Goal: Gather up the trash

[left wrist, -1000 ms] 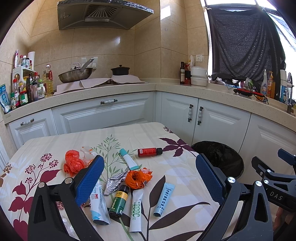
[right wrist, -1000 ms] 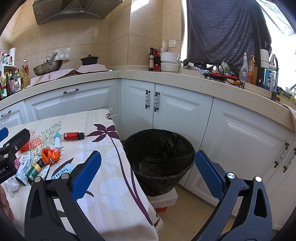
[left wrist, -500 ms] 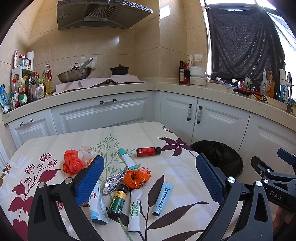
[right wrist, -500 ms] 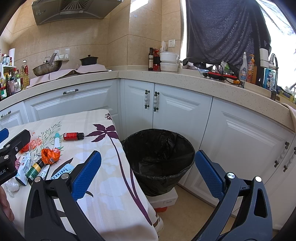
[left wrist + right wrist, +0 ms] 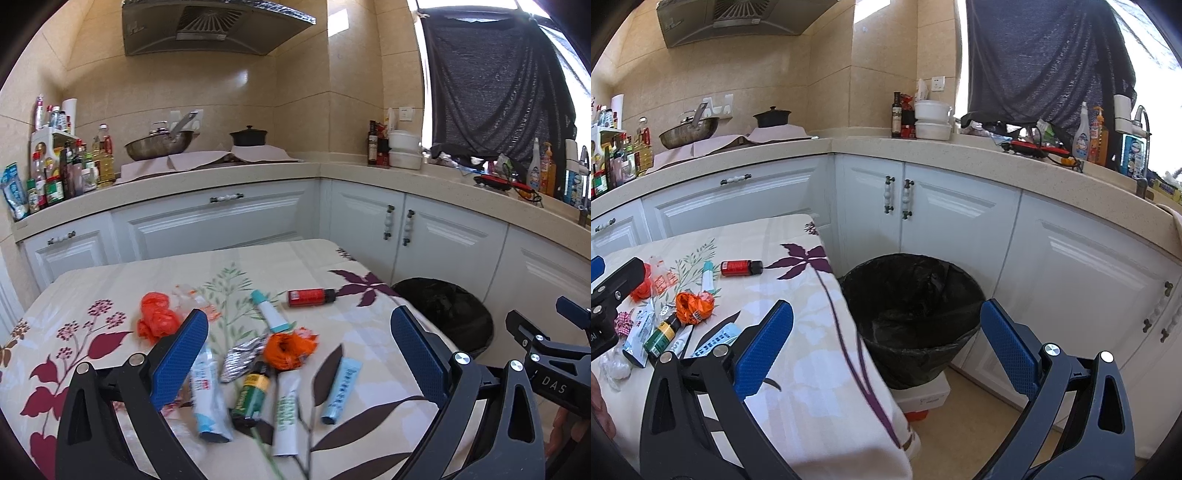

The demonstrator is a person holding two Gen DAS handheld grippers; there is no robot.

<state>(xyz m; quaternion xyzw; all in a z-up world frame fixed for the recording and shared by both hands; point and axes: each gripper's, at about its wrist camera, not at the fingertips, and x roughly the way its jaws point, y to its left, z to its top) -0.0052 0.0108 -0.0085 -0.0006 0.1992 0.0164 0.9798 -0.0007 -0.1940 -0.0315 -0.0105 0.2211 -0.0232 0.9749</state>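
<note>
**Trash spread on the flowered cloth, both tongs wide**

We see the trash lying in a loose cluster on the counter (image 5: 110,280), which is covered by a floral cloth. Nearest the middle is a crumpled orange wrapper (image 5: 288,349), touching a scrap of silver foil (image 5: 240,354) on its left and a green bottle (image 5: 253,391) just below it. Beside the bottle lie a white and green tube (image 5: 286,413) and a light blue tube (image 5: 341,389), with a white and blue pouch (image 5: 207,398) on the other side. Farther back we find a teal-capped tube (image 5: 269,312), a red bottle (image 5: 310,296) on its side, and an orange plastic bag (image 5: 157,319) off to the left.

Our left tongs (image 5: 295,354) hover above this cluster, spread wide with nothing between the blue pads. Our right tongs (image 5: 886,339) are equally wide and hold nothing, hanging past the counter's edge above the floor.

The bin (image 5: 912,317), lined with a black bag, stands on the floor just beside the counter's right edge, in front of the white cabinets (image 5: 960,218).
</note>
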